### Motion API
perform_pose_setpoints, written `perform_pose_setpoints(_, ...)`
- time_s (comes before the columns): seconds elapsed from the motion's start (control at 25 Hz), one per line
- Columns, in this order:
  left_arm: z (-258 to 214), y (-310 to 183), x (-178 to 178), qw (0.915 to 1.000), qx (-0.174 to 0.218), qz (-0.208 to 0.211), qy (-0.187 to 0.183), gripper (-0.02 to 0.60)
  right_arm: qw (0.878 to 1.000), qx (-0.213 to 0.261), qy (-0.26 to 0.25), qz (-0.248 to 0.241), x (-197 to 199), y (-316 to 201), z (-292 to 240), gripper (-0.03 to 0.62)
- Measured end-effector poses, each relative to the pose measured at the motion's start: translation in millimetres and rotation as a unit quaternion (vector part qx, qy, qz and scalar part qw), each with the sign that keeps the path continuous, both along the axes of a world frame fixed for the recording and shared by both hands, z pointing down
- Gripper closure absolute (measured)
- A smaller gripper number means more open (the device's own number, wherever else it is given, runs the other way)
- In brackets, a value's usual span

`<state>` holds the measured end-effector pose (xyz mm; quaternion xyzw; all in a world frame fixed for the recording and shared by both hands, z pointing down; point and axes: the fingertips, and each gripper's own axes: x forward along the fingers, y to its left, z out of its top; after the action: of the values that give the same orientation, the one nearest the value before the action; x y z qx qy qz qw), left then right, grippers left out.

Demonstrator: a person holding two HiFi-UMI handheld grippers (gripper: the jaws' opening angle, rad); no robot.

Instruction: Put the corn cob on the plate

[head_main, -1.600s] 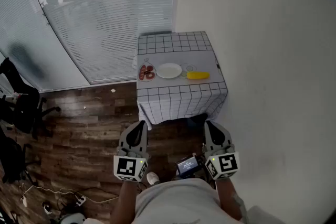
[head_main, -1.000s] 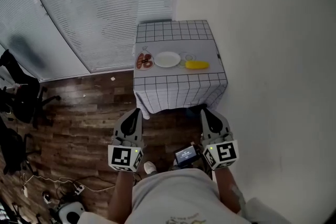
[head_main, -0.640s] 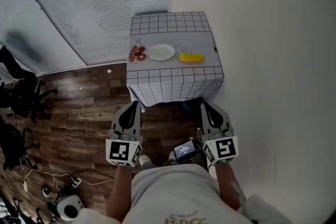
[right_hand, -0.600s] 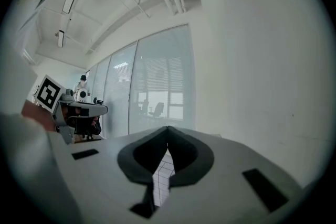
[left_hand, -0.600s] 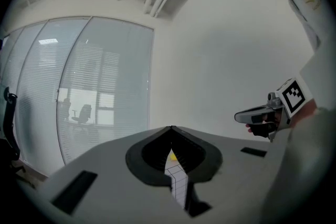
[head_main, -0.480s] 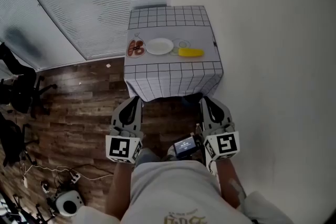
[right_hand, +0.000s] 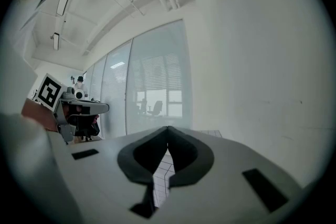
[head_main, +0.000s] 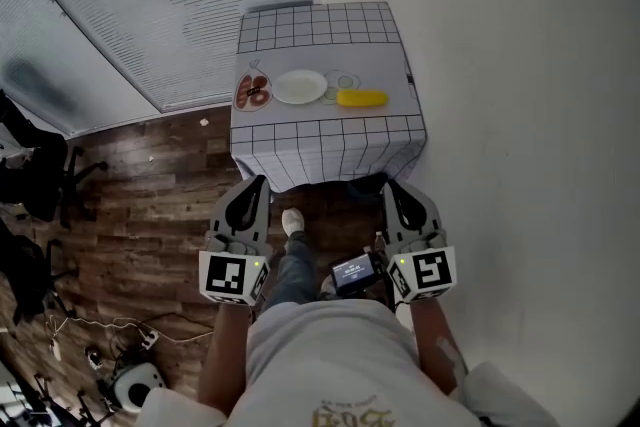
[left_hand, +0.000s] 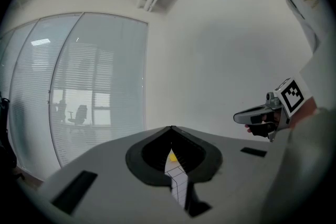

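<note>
Since the yellow corn cob lies far off, right of the round white plate, left gripper and right gripper are clenched, empty.

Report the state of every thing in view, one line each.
plate: empty
corn cob: lying on the table, beside the plate
small dish: holds red food
left tool: shut, empty, away from the table
right tool: shut, empty, away from the table

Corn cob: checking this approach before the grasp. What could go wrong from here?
The right gripper has shut jaws; unopened, it could push the yellow corn cob off the checked tablecloth's nearby front edge. Placing it could bump the small dish of red food beside the white round plate.
</note>
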<state>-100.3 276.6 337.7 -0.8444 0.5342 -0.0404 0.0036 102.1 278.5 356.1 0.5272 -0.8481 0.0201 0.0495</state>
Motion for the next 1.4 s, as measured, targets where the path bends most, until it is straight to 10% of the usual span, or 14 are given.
perform_pose_setpoints(0.64, 4, -181, -9, 0.9991, 0.002, 0.039, 0.012, 0.573, 0.999, -0.006, 0.015, 0.042, -10, -163, 3, 0.588)
perform_pose_setpoints(1.4, 18, -320, -61, 0.9997, -0.005, 0.010, 0.020, 0.573, 0.998, -0.027, 0.056, -0.015, -58, -290, 16, 0.588)
